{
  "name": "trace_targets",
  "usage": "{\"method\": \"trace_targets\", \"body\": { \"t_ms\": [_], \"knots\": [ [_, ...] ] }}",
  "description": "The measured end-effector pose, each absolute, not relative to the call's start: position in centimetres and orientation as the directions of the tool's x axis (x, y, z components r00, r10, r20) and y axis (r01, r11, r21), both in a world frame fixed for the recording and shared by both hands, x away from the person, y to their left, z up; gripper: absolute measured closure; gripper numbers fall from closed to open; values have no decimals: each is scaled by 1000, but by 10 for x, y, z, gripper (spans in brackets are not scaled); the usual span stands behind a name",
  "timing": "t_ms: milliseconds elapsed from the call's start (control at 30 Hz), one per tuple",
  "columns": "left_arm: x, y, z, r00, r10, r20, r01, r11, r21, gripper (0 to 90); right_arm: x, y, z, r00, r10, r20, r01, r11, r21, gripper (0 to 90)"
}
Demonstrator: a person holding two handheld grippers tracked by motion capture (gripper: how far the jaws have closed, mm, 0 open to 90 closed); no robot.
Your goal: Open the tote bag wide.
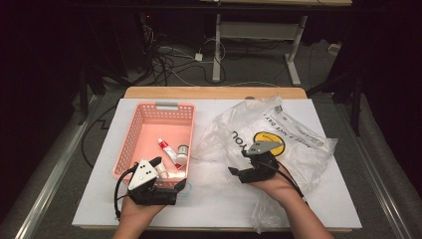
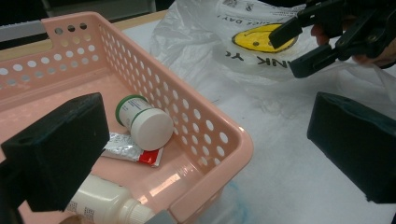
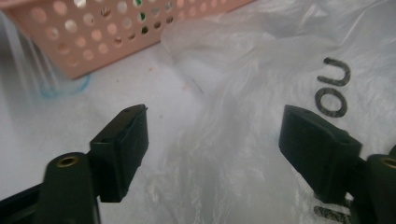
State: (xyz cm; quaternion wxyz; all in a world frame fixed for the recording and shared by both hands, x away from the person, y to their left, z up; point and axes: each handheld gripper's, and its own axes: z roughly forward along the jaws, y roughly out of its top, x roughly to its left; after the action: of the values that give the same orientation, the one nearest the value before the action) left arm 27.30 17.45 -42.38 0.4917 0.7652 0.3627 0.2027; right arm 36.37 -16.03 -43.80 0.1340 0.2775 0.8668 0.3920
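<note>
A: Right gripper [image 3: 212, 149]?
B: Jaws apart; clear plastic bag [image 3: 261, 84] lies between and beyond them, unpinched.
A: Left gripper [image 2: 205, 154]?
B: Jaws wide apart, straddling the pink basket [image 2: 233, 140] corner.

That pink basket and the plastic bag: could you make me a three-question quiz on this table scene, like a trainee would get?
1. True or false: the pink basket lies left of the plastic bag in the high view.
2. Which basket item has a white cap? A) red-and-white tube B) small jar
3. What yellow picture is printed on the bag?

Key: 1 true; 2 B; 3 a smiley face.
</note>
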Motion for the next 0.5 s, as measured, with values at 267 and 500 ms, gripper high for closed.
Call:
{"method": "trace_targets", "body": {
  "t_ms": [267,500],
  "knots": [
    [273,174,-424,659,751,-46,354,-256,899,0,361,-156,-454,-824,567,-4,402,589,701,328],
    [273,174,-424,661,749,-45,355,-259,898,0,363,-159,-469,-820,573,-13,417,613,671,396]
  ]
}}
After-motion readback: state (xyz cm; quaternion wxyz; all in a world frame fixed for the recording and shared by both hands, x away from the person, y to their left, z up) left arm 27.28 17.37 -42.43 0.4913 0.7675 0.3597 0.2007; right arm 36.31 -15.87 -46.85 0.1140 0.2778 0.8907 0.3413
